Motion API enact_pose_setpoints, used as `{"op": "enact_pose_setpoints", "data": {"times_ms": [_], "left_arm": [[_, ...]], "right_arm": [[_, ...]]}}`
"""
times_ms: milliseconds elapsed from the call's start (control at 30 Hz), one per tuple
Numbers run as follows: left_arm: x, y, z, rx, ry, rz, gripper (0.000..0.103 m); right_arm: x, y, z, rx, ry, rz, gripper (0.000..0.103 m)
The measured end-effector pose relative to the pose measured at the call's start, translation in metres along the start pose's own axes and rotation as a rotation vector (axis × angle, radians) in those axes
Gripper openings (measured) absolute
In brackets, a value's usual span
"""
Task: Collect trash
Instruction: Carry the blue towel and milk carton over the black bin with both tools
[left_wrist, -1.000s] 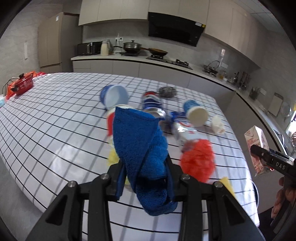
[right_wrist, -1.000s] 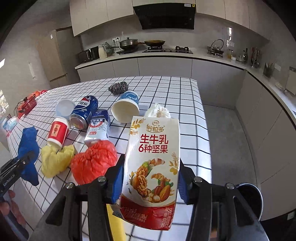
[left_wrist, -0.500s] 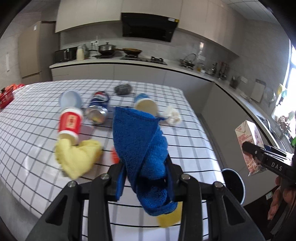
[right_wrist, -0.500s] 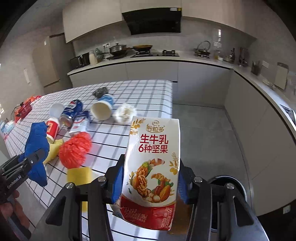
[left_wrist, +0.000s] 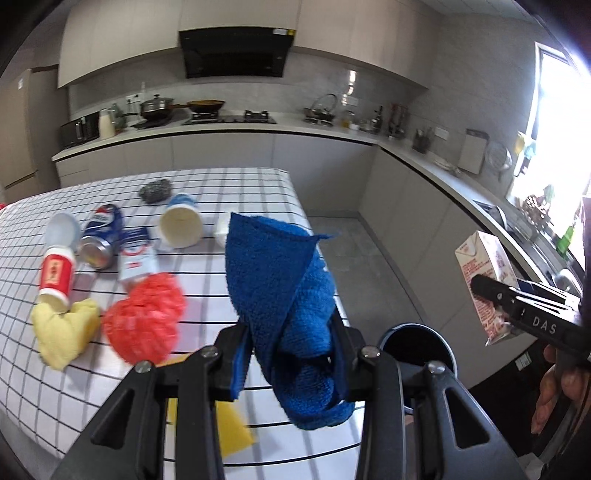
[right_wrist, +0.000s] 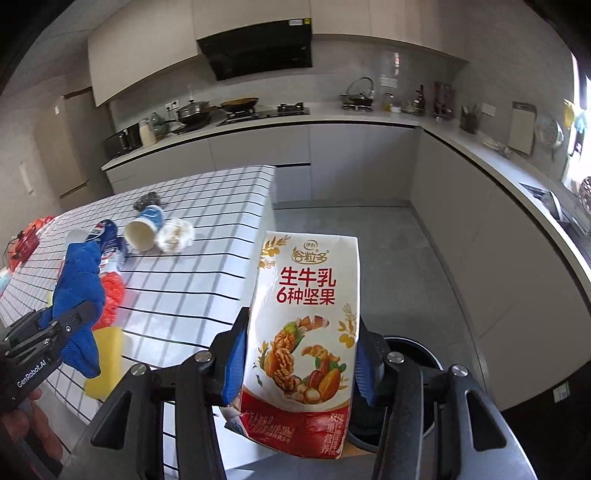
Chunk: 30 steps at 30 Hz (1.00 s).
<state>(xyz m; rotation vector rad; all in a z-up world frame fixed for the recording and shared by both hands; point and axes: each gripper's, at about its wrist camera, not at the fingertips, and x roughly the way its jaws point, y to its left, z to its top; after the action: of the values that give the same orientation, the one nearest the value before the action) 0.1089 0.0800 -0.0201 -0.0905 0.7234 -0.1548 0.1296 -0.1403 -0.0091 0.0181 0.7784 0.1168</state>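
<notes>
both loads nearing the bin

left gripper (left_wrist: 291, 354) clenching blue cloth (left_wrist: 284, 291); right gripper (right_wrist: 299, 365) gripping milk carton (right_wrist: 306, 325). compared with a second ago, both are swinging off the checked table (left_wrist: 207, 288); the dark bin (left_wrist: 417, 345) is now showing below.

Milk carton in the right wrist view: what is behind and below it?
Behind the milk carton, clamped in the right gripper, a dark round bin stands on the grey floor beside the table. The carton covers much of the bin's opening, so its contents cannot be seen.
</notes>
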Motion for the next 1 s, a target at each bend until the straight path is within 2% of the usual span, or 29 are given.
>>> {"op": "enact_pose_setpoints", "data": {"times_ms": [300,633,800,1000], "left_arm": [[0.030,-0.075,-0.009,0.075,0.053,-0.089,0.038],[0.078,-0.153,-0.037,0.155,0.165,-0.204,0.038],[0.103,-0.176,-0.051,0.176,0.201,-0.217,0.038],[0.130,-0.196,-0.069,0.221,0.238,-0.239,0.038]], "right_arm": [[0.001,-0.071,-0.019,0.030,0.051,-0.047,0.052],[0.024,-0.150,-0.052,0.016,0.124,-0.039,0.052],[0.047,-0.180,-0.068,-0.006,0.170,-0.001,0.052],[0.089,-0.203,-0.095,-0.082,0.231,0.113,0.052]]}}
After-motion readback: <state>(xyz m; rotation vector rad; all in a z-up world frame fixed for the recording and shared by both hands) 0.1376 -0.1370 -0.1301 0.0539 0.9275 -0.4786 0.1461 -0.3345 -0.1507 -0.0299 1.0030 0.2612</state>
